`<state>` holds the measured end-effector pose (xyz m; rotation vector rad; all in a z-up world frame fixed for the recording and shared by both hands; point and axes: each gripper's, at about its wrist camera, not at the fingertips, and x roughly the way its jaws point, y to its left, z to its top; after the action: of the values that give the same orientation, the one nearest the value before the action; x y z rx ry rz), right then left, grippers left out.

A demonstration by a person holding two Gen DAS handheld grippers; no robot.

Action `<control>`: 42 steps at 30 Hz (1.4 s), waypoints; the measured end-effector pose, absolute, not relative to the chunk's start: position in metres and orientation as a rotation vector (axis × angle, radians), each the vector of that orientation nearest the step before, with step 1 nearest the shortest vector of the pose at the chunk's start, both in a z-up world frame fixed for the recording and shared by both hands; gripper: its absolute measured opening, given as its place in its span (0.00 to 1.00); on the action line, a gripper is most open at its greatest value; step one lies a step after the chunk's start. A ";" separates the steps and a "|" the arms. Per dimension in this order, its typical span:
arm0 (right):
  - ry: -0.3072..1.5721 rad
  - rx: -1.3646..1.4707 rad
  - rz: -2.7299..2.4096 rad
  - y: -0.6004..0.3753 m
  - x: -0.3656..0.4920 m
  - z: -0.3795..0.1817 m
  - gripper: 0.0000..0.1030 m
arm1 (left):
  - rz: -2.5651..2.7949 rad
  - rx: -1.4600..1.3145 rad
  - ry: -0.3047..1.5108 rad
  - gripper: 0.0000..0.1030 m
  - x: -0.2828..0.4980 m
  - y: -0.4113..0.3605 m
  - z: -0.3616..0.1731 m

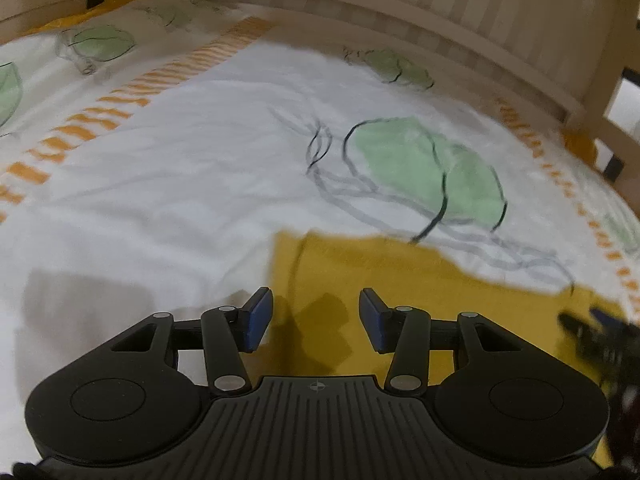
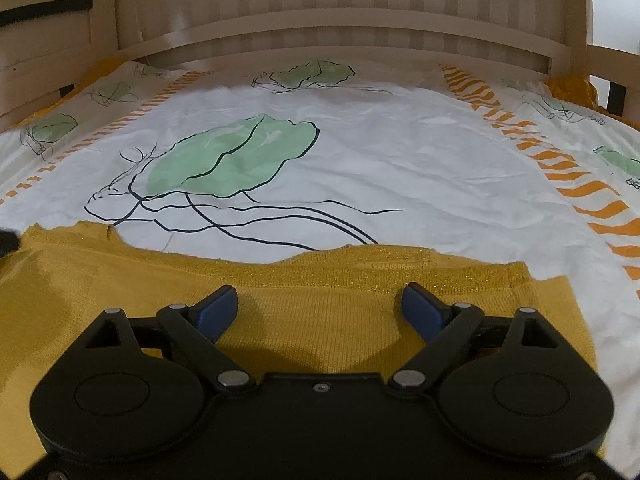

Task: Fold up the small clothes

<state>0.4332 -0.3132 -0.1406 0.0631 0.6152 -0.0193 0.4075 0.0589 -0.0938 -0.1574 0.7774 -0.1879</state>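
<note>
Mustard knit garment (image 2: 328, 312) lies spread flat on the bed sheet (image 2: 400, 168), near edge of the bed, well short of the slatted headboard (image 2: 320, 4). Its glittery ribbed band runs along the side facing the headboard.

Right gripper (image 2: 318, 312): fingers spread wide, nothing between them, poised just above the knit behind the ribbed band. Left gripper (image 1: 316, 318): also spread, holding nothing, over the garment's left edge, where mustard cloth meets white sheet. The left view is motion-blurred, so I cannot tell whether the pads (image 1: 258, 318) touch the cloth or hover just off it.

Judgement: fold not yet begun; both tools look set up for a grasp. To do this step well, each gripper should bite one layer of knit only, near an outer corner of the garment, not the sheet beneath. Take both edges at matching positions along the band, so the fold line runs straight. Lift just enough to clear, then carry across evenly; a loose knit stretches and sags if one side leads.

Surface: sheet is white, with green leaf prints, dark line drawing and orange dashed stripes; lightly creased, soft, so it may bunch up with the garment if pinched deep. Room: pale wooden bed frame beyond the headboard; dim, warm light.
</note>
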 end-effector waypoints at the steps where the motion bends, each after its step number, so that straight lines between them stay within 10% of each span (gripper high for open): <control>1: 0.615 0.062 -0.020 -0.313 0.433 -0.141 0.87 | -0.188 -0.160 0.791 0.45 0.400 0.065 -0.095; 31: 0.681 -0.033 -0.090 -0.298 0.436 -0.115 0.86 | -0.181 0.081 0.771 0.59 0.336 0.068 -0.078; 38: 0.728 0.008 0.019 -0.268 0.420 -0.083 0.27 | -0.180 -0.022 0.797 0.58 0.336 0.080 -0.072; 42: 0.741 -0.007 0.097 -0.243 0.411 -0.082 0.19 | -0.169 -0.050 0.816 0.58 0.337 0.085 -0.074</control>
<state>0.4112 -0.2426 -0.0818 -0.0071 0.7406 0.0972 0.3367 0.0846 -0.0737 -0.0501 0.8159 -0.1693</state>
